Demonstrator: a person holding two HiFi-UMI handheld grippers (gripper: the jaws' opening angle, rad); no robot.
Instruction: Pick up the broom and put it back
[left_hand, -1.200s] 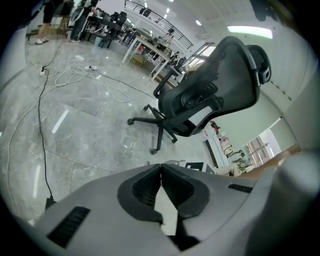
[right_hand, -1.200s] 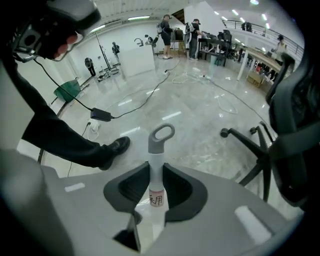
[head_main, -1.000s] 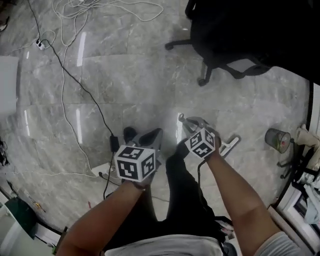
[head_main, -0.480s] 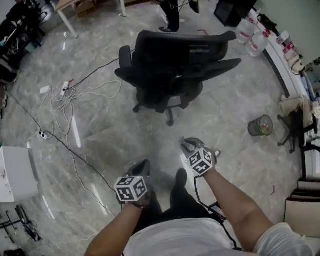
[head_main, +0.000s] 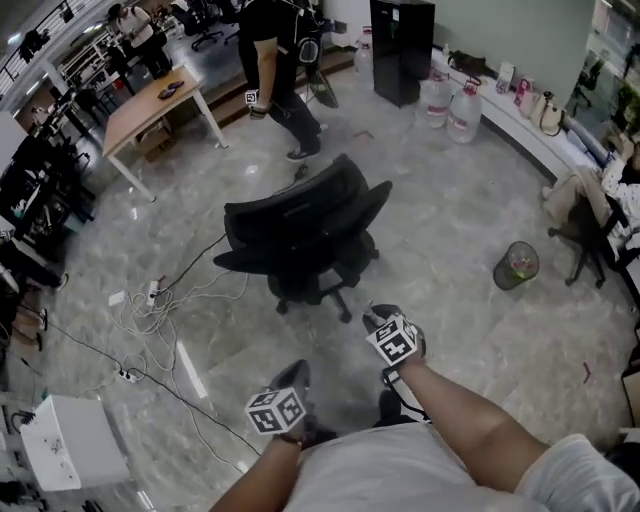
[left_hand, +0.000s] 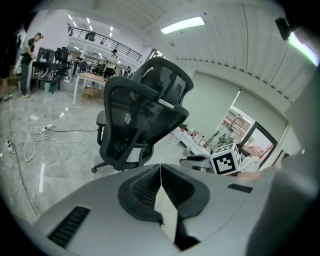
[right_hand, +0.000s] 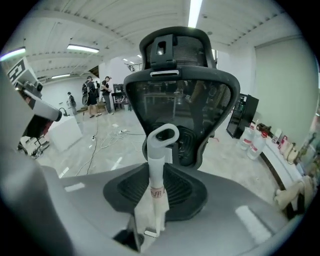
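Head view shows a black mesh office chair (head_main: 300, 225) standing ahead. The right gripper (right_hand: 159, 175) clamps a pale grey, loop-ended broom handle (right_hand: 161, 142); the left gripper (left_hand: 160, 175) is closed and empty. Both have risen from near the floor since a second ago.

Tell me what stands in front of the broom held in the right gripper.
The black office chair stands directly ahead of the broom handle gripped by the right gripper; its storage place is not visible.
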